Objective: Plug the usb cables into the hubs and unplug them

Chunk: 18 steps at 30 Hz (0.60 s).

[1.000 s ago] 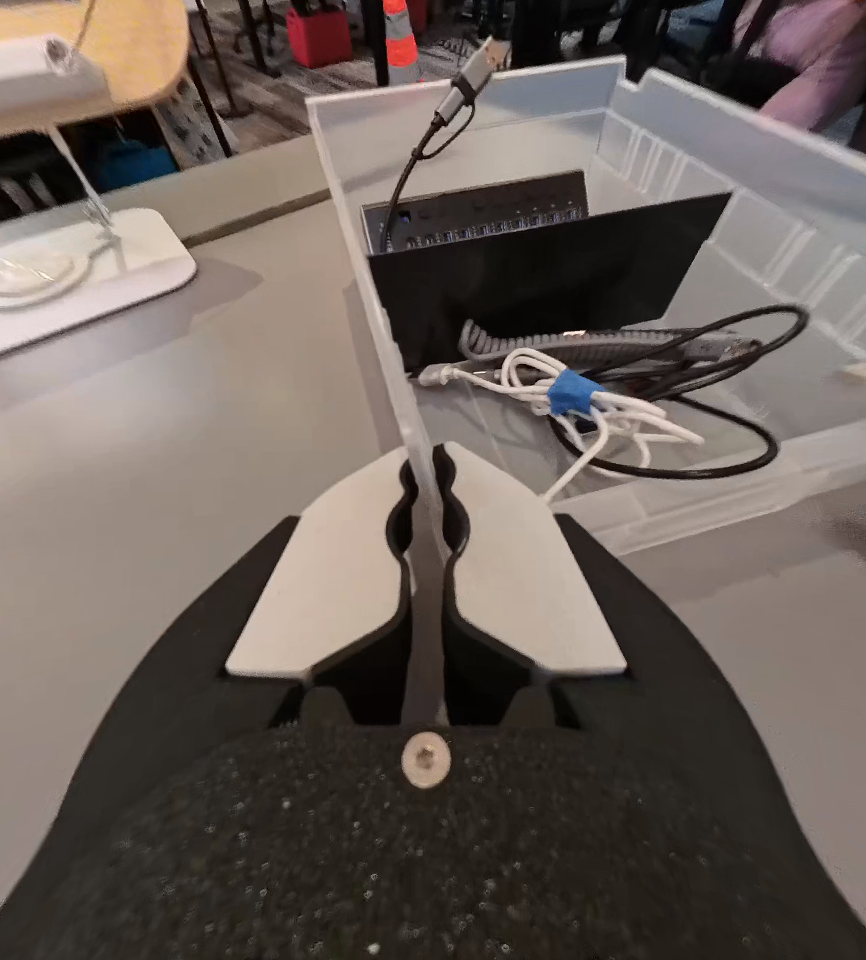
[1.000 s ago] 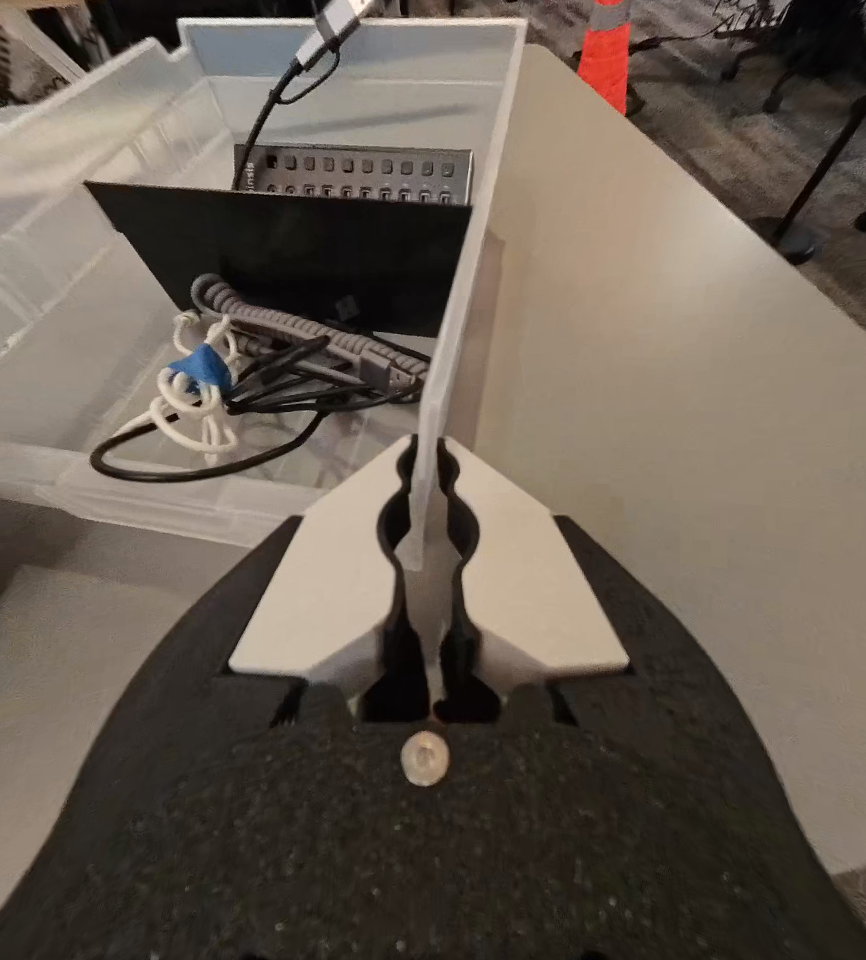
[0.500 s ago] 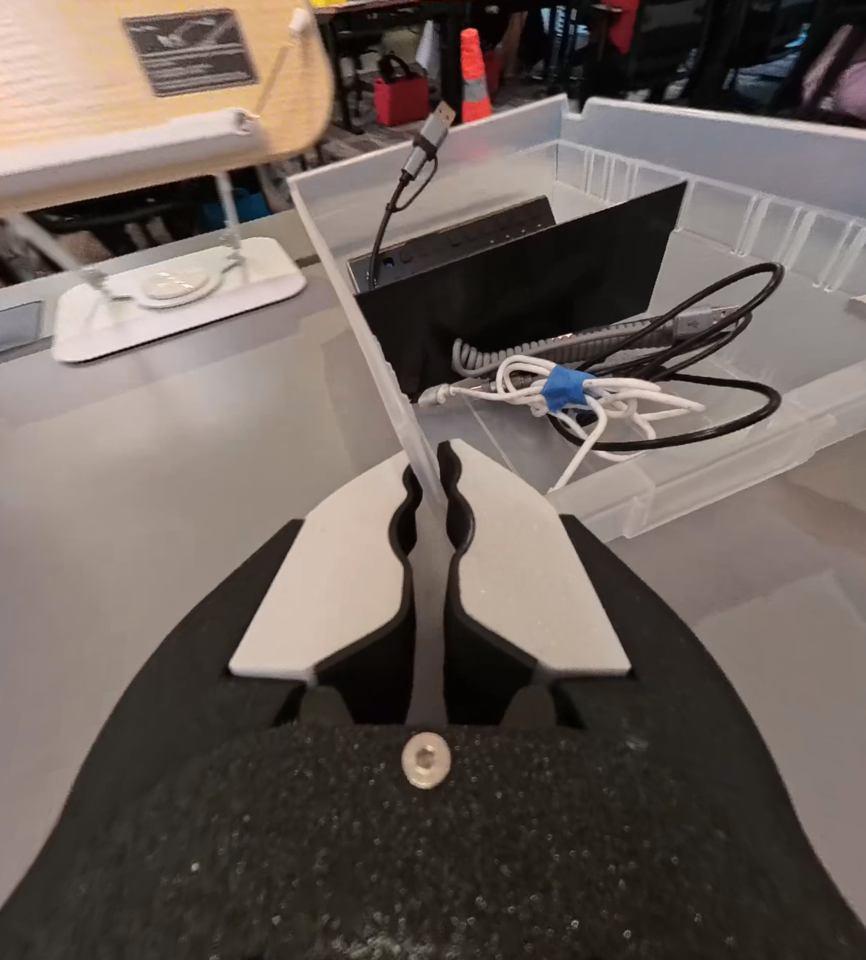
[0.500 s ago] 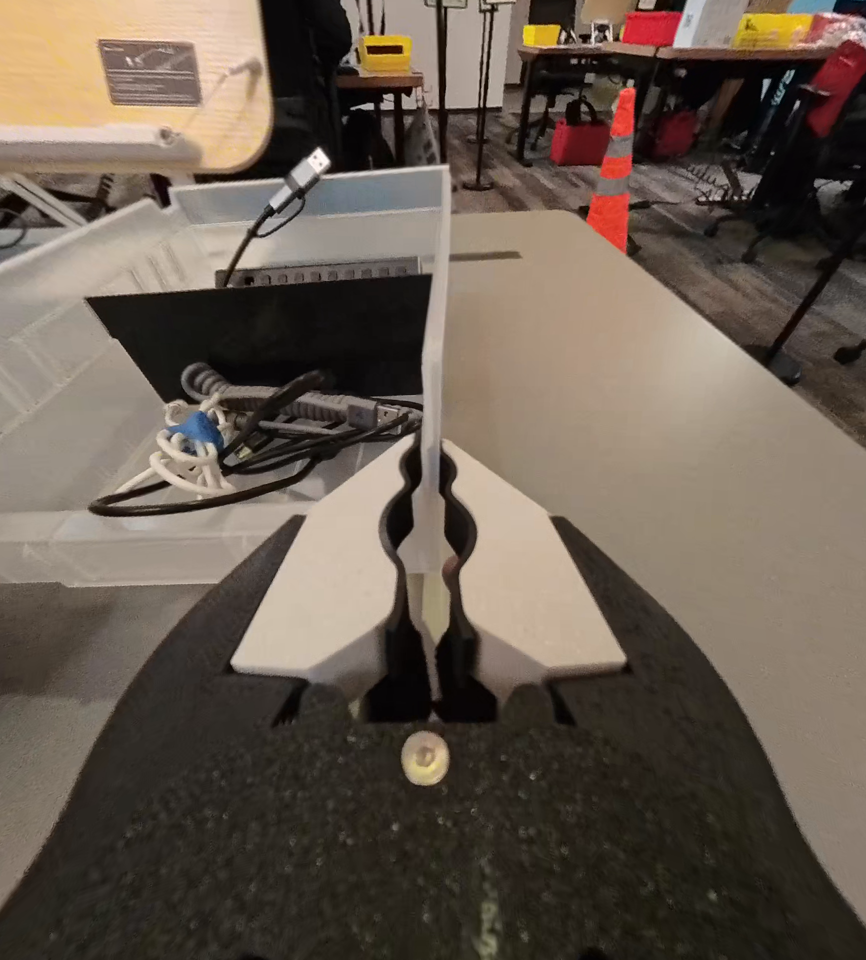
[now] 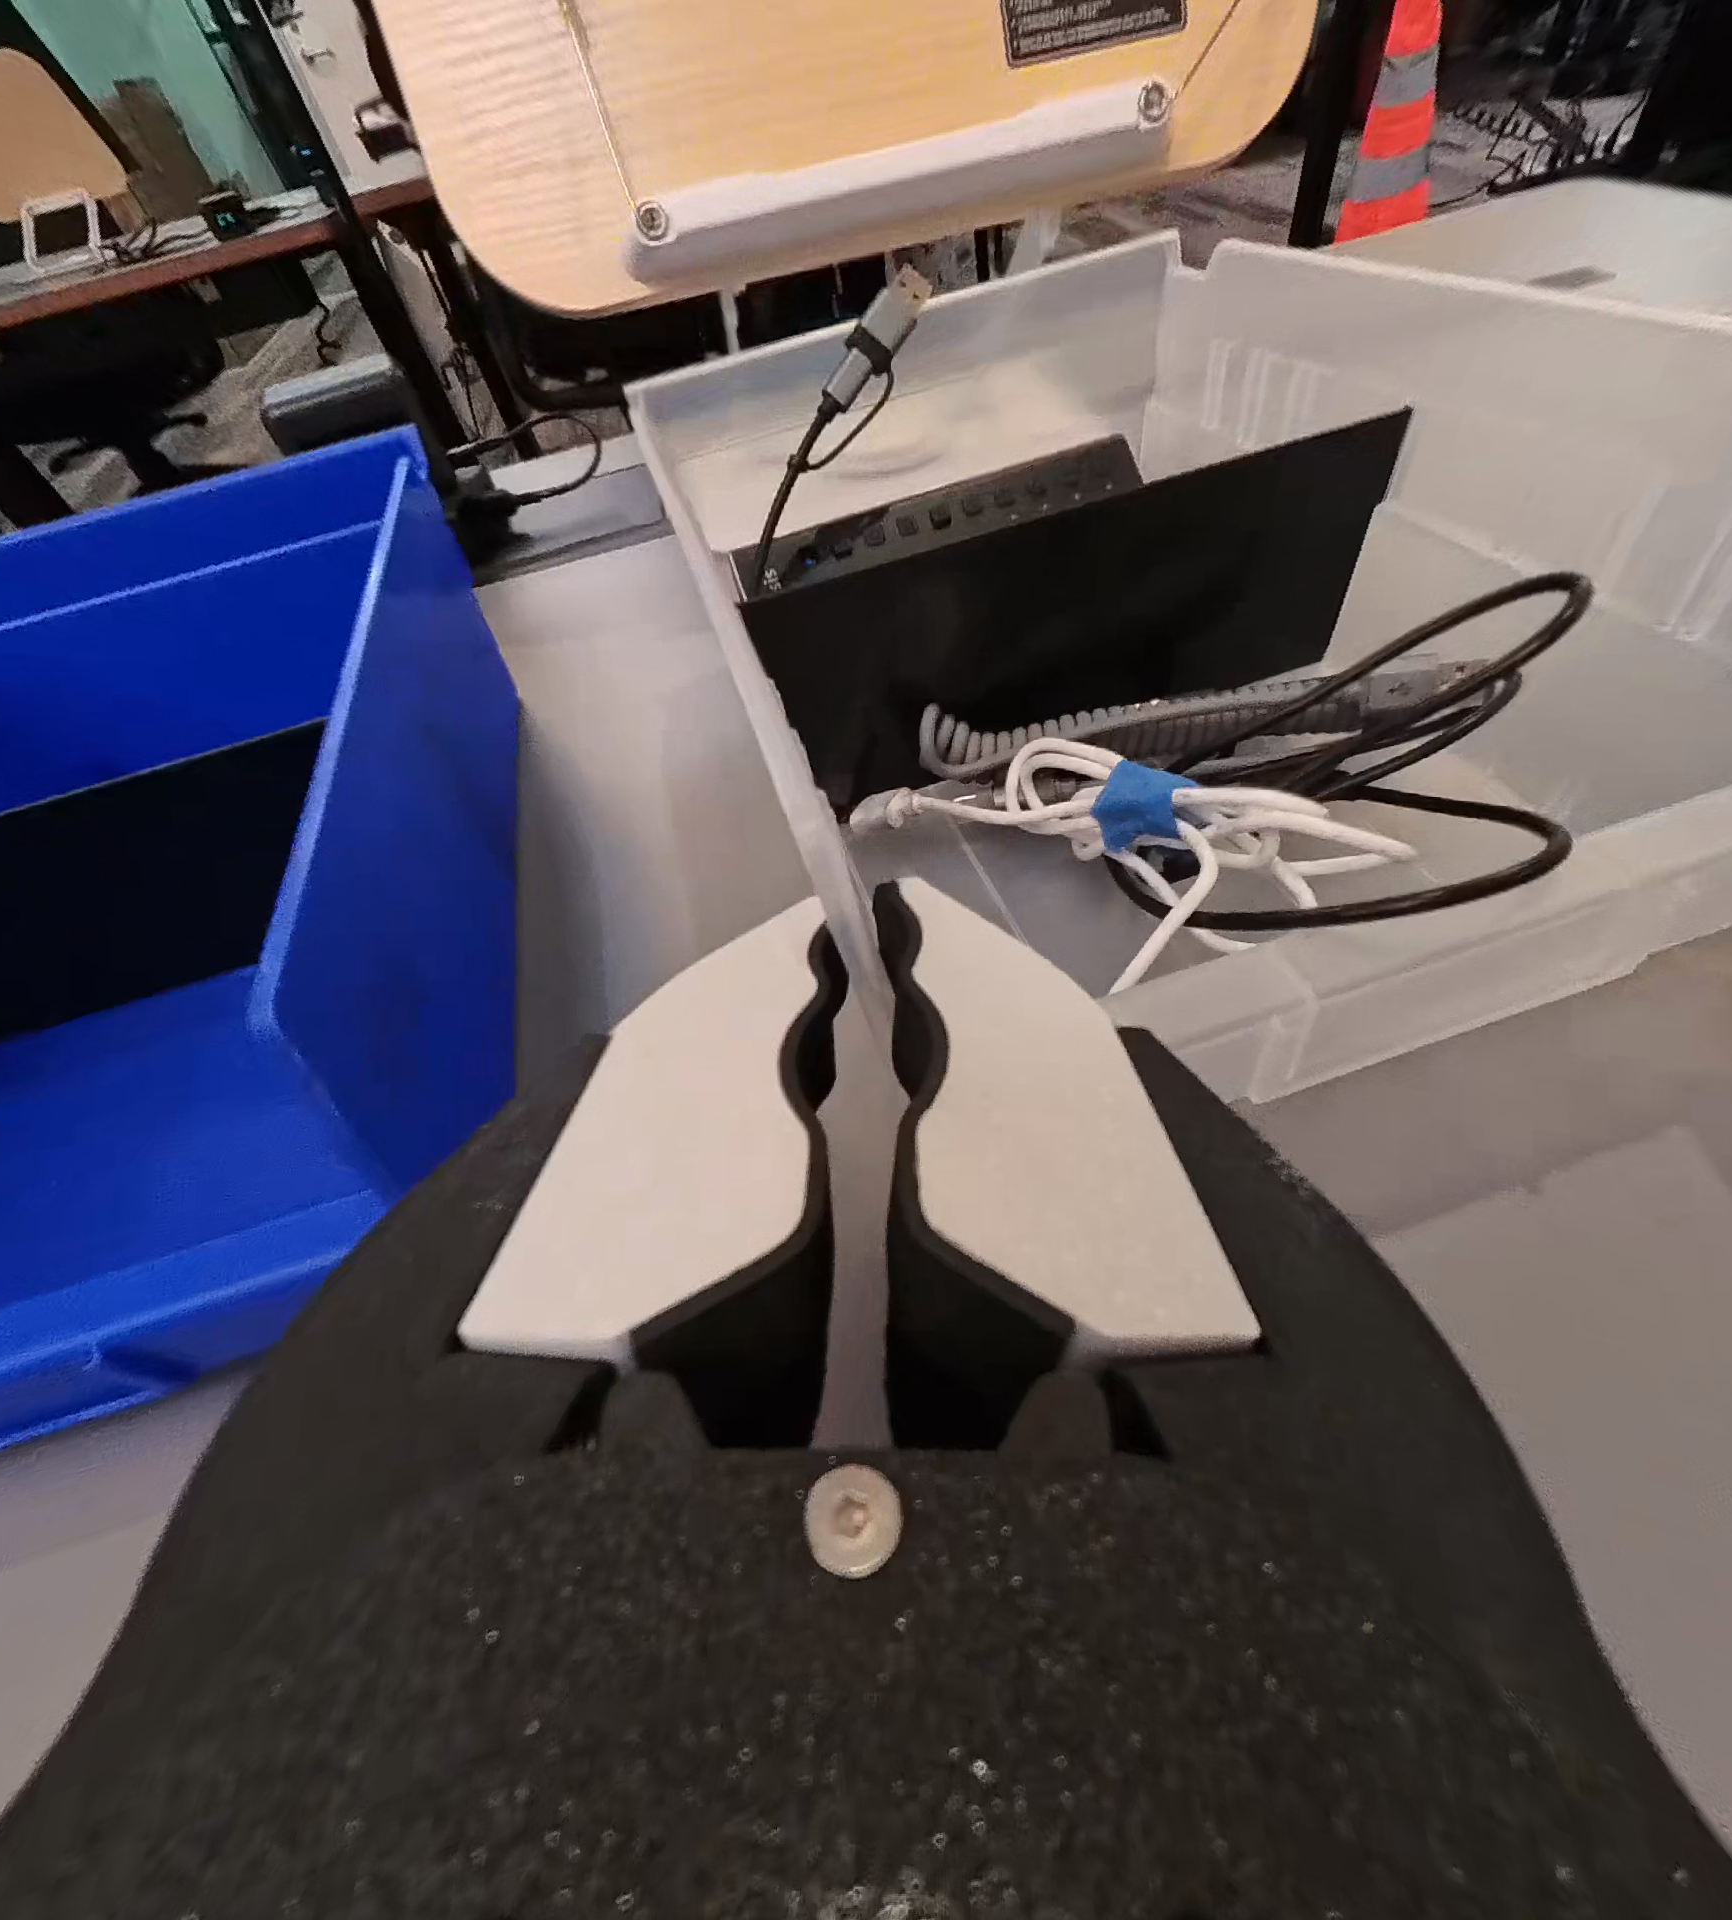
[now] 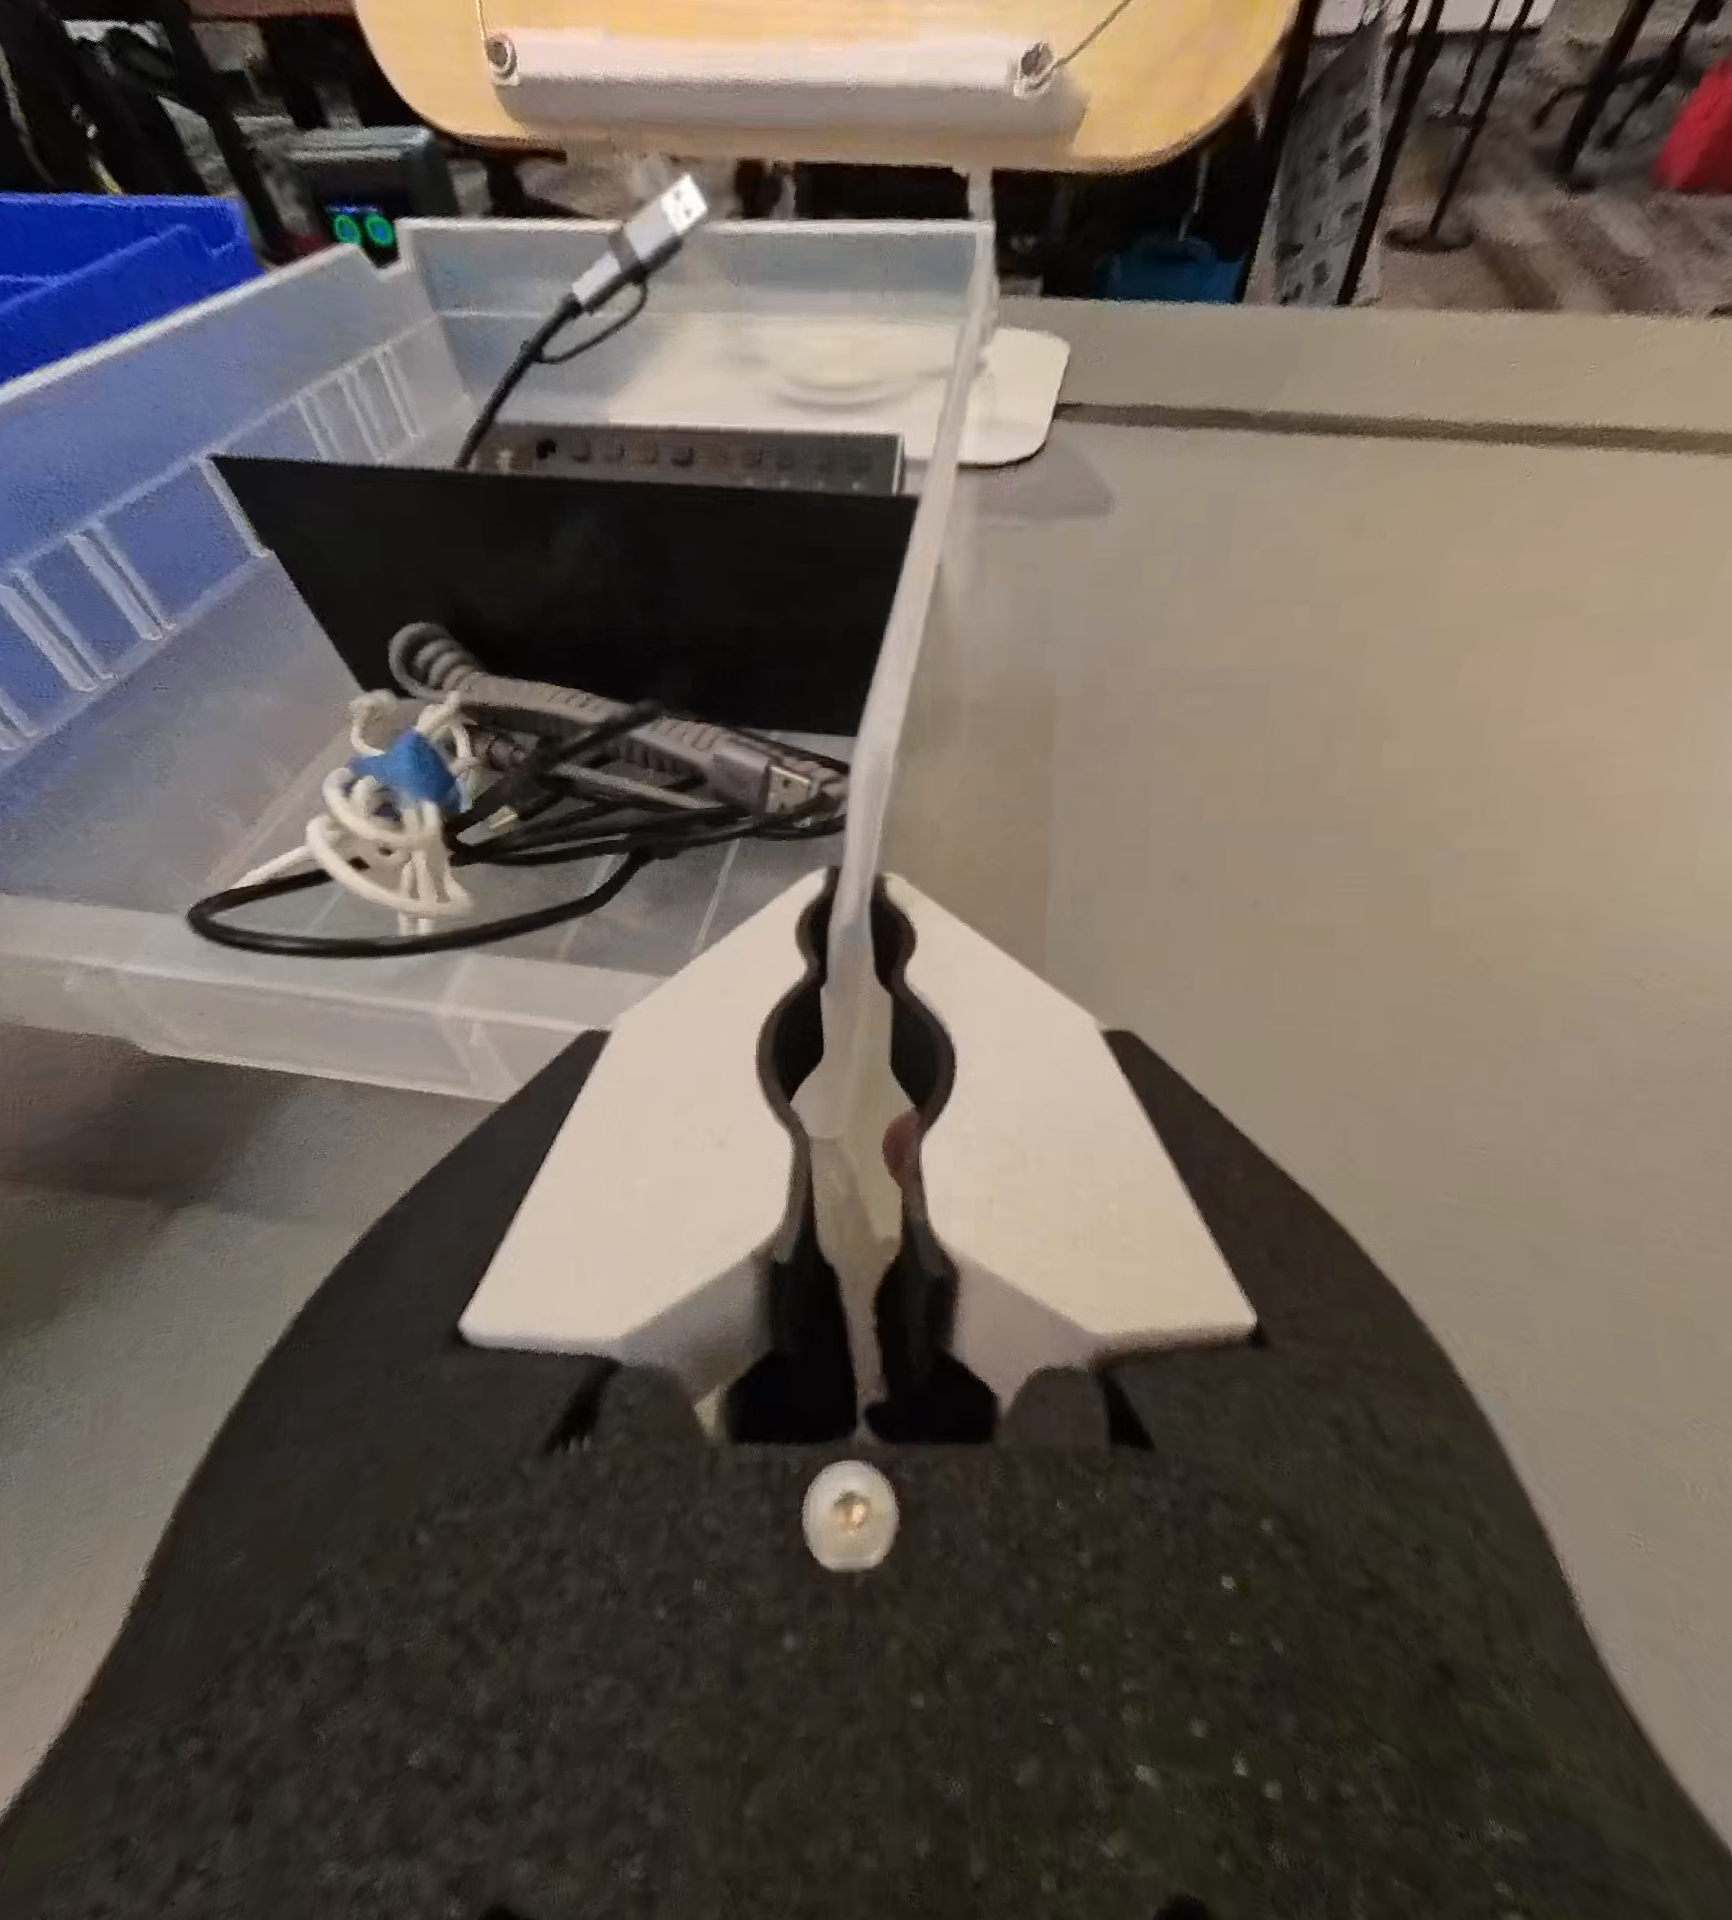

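Observation:
A clear plastic bin (image 5: 1464,436) holds a dark USB hub (image 5: 945,514) behind a black divider (image 5: 1049,644). A black cable rises from the hub, its grey USB plug (image 5: 888,312) free in the air. In front of the divider lie a white cable bundle with blue tape (image 5: 1132,816), a grey coiled cable (image 5: 1028,732) and a black cable (image 5: 1444,894). My left gripper (image 5: 867,904) is shut on the bin's left wall (image 5: 737,623). My right gripper (image 6: 857,883) is shut on the bin's right wall (image 6: 929,582). The hub (image 6: 696,457) and the plug (image 6: 654,229) also show there.
A blue bin (image 5: 166,831) with a dark divider stands close left of the clear bin, on the grey table (image 6: 1361,831). Behind the clear bin a wooden board (image 5: 841,125) sits on a stand with a white base (image 6: 1018,395). Chairs and an orange cone are farther off. About 20 cm separates my left fingertips from my right.
Both grippers keep their hold on the bin walls. The bin has swung round toward the wooden board and stand, and the blue bin has come into view on the left.

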{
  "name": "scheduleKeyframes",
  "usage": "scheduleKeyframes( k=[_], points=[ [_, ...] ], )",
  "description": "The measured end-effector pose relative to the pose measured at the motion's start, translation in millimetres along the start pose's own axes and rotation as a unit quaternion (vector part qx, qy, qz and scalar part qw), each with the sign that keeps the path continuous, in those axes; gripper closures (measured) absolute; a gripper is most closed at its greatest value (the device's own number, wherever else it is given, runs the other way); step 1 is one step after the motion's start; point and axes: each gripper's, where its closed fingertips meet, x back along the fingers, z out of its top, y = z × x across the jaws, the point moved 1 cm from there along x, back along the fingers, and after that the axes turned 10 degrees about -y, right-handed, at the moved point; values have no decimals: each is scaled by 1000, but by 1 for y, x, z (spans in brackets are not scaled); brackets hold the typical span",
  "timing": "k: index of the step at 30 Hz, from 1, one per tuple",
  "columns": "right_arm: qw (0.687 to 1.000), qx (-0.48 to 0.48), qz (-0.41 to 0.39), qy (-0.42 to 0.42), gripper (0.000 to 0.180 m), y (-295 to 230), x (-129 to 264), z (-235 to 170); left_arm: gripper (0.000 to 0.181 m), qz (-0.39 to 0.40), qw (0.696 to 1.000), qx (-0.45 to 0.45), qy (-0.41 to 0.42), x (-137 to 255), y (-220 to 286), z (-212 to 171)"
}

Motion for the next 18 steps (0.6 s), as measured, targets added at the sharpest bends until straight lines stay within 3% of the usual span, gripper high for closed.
scheduleKeyframes(
  k=[3,6,10,12,15,18],
  points=[
    [997,-36,61,-39,172,-4,-4,-13,173,-42,998,5,-50,-5,2,-16],
    [995,-23,79,-47,170,-4,0,-16,169,-131,987,70,-66,6,8,-19],
    [996,42,80,-22,164,-1,27,-14,160,-191,965,178,-20,48,-19,-16],
    [994,74,74,-1,161,3,44,-12,155,-139,974,179,2,71,-62,-21],
    [993,92,74,27,160,-1,66,-6,143,3,988,151,22,103,-156,-39],
    [984,107,136,46,160,-33,85,-6,109,111,983,140,-38,108,-246,-70]
  ],
)
